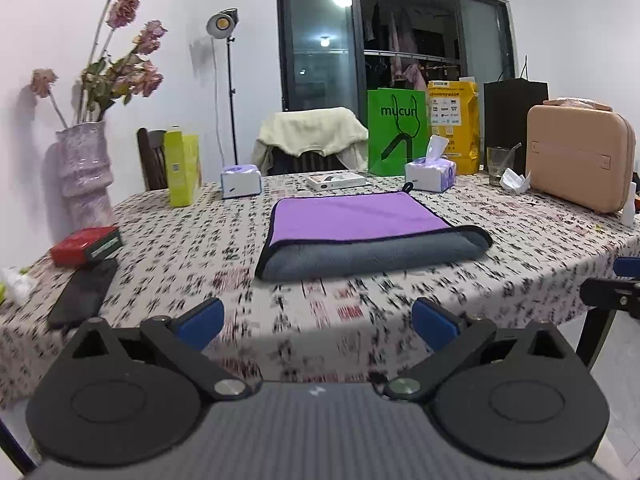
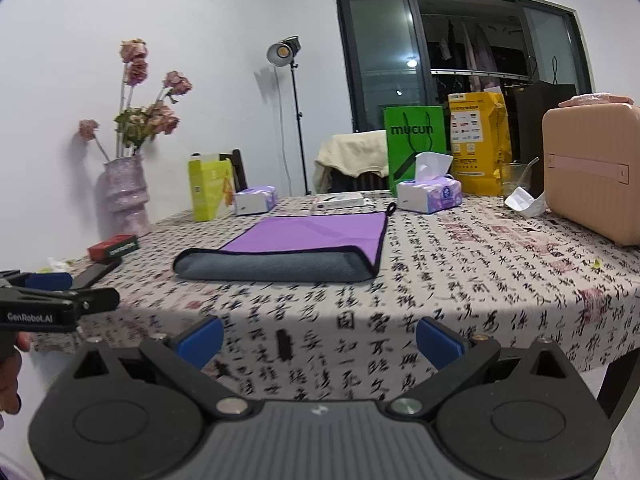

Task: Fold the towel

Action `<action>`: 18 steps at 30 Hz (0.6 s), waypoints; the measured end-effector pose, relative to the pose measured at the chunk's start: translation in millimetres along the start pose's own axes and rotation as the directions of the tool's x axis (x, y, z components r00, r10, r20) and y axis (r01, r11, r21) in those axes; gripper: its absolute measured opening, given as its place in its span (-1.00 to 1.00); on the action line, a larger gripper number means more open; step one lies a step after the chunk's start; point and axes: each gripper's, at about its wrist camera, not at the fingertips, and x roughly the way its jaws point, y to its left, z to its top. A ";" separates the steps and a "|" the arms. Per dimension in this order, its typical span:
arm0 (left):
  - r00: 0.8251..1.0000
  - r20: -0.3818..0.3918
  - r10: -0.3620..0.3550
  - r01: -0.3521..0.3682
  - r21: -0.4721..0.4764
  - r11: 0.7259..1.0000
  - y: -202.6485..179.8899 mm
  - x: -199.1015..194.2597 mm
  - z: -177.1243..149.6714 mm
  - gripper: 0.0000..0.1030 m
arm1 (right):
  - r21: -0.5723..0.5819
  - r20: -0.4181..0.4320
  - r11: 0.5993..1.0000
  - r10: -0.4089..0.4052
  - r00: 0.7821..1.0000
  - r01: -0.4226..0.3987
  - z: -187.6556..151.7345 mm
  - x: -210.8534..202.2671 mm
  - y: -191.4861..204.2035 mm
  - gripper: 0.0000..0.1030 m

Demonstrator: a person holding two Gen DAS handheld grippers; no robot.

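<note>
Right now your left tongs (image 1: 318,322) sit at the bottom centre of their own view, blue pads spread wide with nothing between them, short of the tabletop (image 1: 540,256) edge. Your right tongs (image 2: 319,339) are spread just as wide and just as bare, over the printed cloth at the near edge.

Each view catches the other tool: the left camera sees part of the right one at the far right edge, and the right camera sees the left tongs at lower left, pads apart, beside a bit of your hand (image 2: 10,376).

One towel (image 1: 362,234) lies mid-frame on the tabletop, well beyond both pairs of tongs: purple face up, with the grey near edge turned back over it in a thick roll.

Count two tissue boxes behind it, one (image 1: 241,180) to the left and one (image 1: 430,174) to the right, and a flat white box (image 1: 336,181) between them. One red box (image 1: 86,246) and one black phone (image 1: 82,298) lie at left; only the left view shows the whole phone. One vase (image 1: 84,172) of dried flowers stands upper left.
</note>
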 end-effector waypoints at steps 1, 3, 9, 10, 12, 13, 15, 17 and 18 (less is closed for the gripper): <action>1.000 -0.001 -0.009 0.009 0.006 1.000 3.4 8.5 2.4 0.93 | 0.000 -0.001 1.000 -0.007 1.000 0.007 2.9 6.0 -1.3 0.99; 1.000 -0.004 -0.024 0.024 0.020 0.999 9.5 23.6 6.7 0.85 | 0.002 -0.006 1.000 -0.022 1.000 0.022 8.5 17.9 -3.7 0.96; 0.998 0.002 -0.069 0.068 0.059 0.996 28.5 59.2 18.6 0.80 | 0.006 0.001 0.999 -0.051 0.999 0.051 25.5 53.9 -6.0 0.92; 0.997 -0.001 -0.074 0.074 0.064 0.995 31.4 64.5 20.0 0.79 | 0.011 0.005 0.999 -0.049 0.999 0.049 28.2 58.9 -6.6 0.92; 0.997 -0.017 -0.074 0.075 0.072 0.995 37.5 78.1 22.7 0.77 | 0.009 0.007 0.999 -0.042 0.999 0.041 33.0 70.4 -8.0 0.91; 0.997 -0.027 -0.072 0.073 0.075 0.994 40.5 85.0 23.8 0.75 | 0.002 0.005 0.999 -0.040 0.999 0.040 35.4 77.3 -8.9 0.90; 0.996 -0.042 -0.078 0.081 0.075 0.994 46.7 98.2 25.8 0.75 | -0.020 -0.003 0.999 -0.032 0.999 0.032 39.0 91.1 -11.4 0.84; 0.994 -0.061 -0.089 0.093 0.062 0.994 53.5 112.4 28.2 0.68 | -0.032 -0.024 0.999 -0.016 1.000 0.015 43.0 108.0 -16.1 0.68; 0.993 -0.068 -0.100 0.104 0.056 0.993 55.6 118.4 28.6 0.65 | -0.026 -0.035 1.000 -0.009 0.999 0.008 44.6 115.1 -18.0 0.61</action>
